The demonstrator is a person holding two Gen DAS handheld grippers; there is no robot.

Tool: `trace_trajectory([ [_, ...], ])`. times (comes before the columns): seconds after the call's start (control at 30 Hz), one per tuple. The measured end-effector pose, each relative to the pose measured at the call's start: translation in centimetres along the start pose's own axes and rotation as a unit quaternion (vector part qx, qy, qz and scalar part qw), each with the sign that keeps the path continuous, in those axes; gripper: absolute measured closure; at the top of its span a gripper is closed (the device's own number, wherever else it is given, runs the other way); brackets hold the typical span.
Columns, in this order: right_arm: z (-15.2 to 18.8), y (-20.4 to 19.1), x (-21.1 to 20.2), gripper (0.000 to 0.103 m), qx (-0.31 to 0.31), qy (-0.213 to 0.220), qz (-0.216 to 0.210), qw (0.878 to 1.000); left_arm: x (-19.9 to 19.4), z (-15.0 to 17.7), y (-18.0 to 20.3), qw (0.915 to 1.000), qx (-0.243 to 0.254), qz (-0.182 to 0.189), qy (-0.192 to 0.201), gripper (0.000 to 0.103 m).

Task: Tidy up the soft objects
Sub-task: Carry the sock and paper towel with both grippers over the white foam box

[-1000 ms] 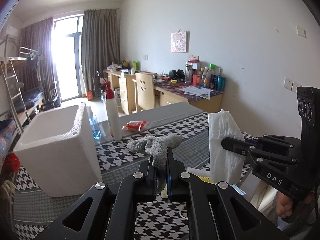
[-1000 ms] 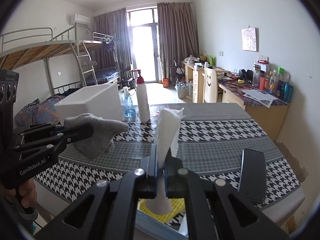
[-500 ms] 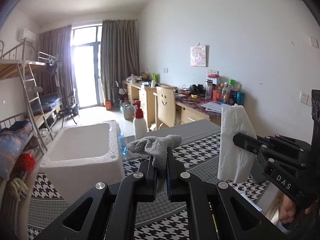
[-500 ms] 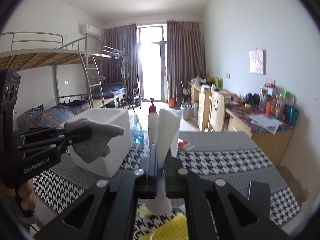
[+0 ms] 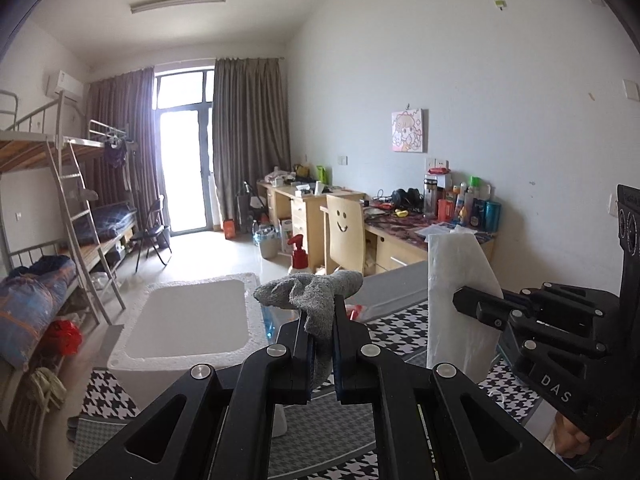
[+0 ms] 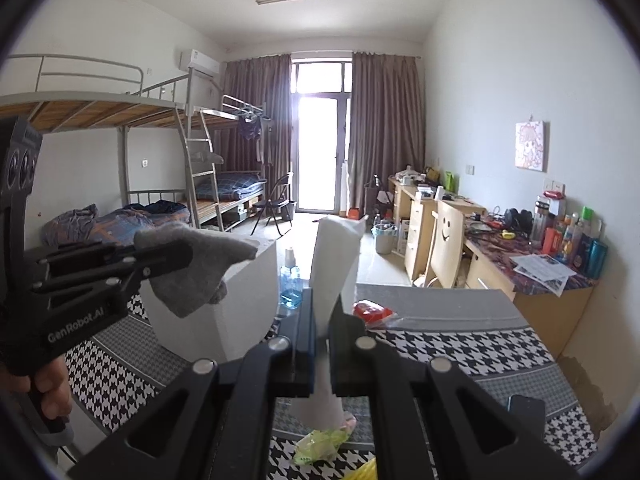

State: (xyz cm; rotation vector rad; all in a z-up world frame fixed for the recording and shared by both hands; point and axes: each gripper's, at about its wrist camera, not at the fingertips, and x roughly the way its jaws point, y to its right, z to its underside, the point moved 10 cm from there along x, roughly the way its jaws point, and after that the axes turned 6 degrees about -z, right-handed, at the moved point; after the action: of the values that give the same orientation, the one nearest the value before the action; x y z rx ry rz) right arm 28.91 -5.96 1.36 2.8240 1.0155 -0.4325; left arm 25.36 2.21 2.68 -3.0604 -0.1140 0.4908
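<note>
- both grippers have risen since a second ago, so the foam box now sits lower in each view and more of its hollow inside shows.
- left gripper is clamped on a grey sock, which droops over the fingertips, held in the air above the near edge of the bench.
- right gripper is clamped on a white tissue pack, standing upright between its fingers, also off the bench.
- white foam box stands at the bench's left side, just beyond the sock.
- blue bottle and a red-topped spray bottle stand behind the box.
- a hand grips the left handle.
</note>
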Motion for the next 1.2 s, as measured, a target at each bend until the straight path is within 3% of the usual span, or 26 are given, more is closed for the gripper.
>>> trace_trajectory([
  [0.33,-1.3,-0.3,1.2,0.095,0.012,0.012,-0.016,1.0,0.4,-0.5,-1.2,0.9999,-0.002,-0.015,0.004,0.096],
  [0.5,-1.6,-0.3,2.2,0.095,0.012,0.005,-0.002,1.0,0.8,-1.2,-2.3,0.9996,-0.003,-0.028,0.007,0.096],
  [0.73,-3.6,-0.7,2.2,0.095,0.002,0.045,0.01,0.999,1.4,-1.6,-3.9,0.9988,-0.006,-0.047,0.008,0.096],
  [1.2,-4.8,-2.6,5.1,0.095,-0.015,0.014,-0.015,1.0,3.4,-1.5,-7.0,0.9949,-0.012,-0.1,-0.003,0.096],
])
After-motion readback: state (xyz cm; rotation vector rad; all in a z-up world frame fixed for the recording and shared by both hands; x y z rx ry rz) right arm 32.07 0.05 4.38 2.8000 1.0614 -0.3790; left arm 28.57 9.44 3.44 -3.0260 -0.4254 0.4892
